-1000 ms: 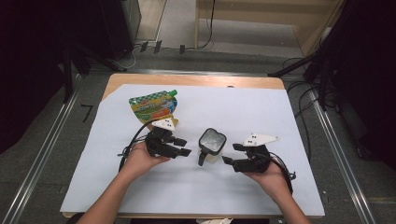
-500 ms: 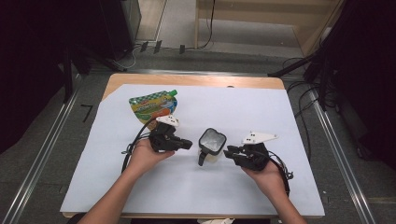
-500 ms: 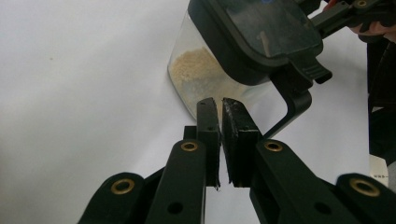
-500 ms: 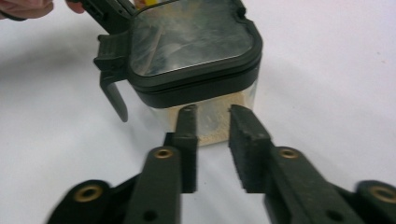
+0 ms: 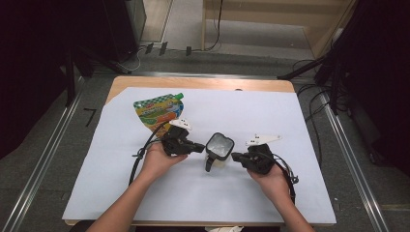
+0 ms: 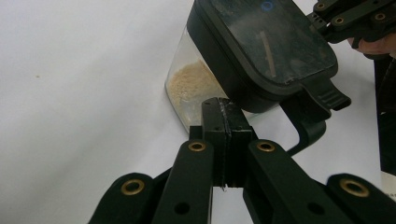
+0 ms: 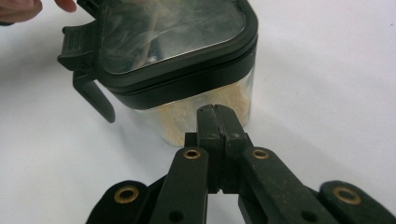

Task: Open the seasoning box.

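Fingers of the left gripper (image 6: 223, 135) are pressed together with nothing between them, their tips just short of the clear wall of a small container (image 6: 205, 88) that stands directly ahead. The right gripper (image 7: 219, 135) has its fingers pressed together and empty as well, aimed at the same container (image 7: 187, 112) from the opposite side.

From the high view the container (image 5: 220, 147) stands near the middle of the white-covered counter (image 5: 309, 121), between the left gripper (image 5: 199, 146) and the right gripper (image 5: 236, 156), each close beside it. Its black-rimmed lid (image 6: 271, 51) is on, with a latch tab (image 7: 77, 39) and a hanging black handle (image 7: 95, 100) at one corner. Pale crumbly grains (image 6: 191, 84) lie in the bottom.

A colourful pouch (image 5: 159, 112) lies at far left, apart from the container.

Whether either fingertip actually touches the container wall is hard to make out. The lid's glare hides most of the inside.
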A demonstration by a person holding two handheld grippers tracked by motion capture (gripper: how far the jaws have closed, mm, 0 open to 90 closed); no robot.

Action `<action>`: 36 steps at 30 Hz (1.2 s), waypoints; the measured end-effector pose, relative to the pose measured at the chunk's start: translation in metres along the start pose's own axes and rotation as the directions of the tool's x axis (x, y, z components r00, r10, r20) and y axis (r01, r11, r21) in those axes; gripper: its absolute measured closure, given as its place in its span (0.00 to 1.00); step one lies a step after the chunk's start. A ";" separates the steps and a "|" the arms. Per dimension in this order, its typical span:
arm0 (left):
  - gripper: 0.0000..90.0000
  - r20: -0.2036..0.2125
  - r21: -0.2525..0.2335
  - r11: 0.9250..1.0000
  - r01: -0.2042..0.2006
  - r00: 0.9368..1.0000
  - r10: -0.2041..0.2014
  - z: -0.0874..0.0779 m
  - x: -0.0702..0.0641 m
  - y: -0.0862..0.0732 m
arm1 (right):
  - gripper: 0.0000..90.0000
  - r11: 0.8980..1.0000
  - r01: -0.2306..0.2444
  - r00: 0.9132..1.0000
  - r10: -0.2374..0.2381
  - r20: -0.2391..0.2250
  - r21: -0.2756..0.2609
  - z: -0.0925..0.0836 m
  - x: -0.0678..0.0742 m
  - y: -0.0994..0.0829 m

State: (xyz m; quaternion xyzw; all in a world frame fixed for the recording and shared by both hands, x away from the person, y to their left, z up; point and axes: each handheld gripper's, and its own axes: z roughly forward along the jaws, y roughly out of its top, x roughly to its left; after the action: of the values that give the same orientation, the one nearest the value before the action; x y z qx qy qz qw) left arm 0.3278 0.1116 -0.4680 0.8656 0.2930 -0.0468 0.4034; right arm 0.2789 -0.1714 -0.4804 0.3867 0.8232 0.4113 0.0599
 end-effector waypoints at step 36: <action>1.00 0.077 0.005 0.999 -0.032 0.997 0.031 0.006 -0.022 -0.006 | 1.00 1.000 -0.010 0.996 0.013 0.088 -0.030 0.012 -0.013 0.010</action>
State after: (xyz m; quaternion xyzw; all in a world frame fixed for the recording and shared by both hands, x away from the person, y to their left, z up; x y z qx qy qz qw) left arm 0.3077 0.1002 -0.4694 0.8689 0.2634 -0.0748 0.4124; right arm 0.2986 -0.1688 -0.4842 0.4085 0.8113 0.4061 0.0996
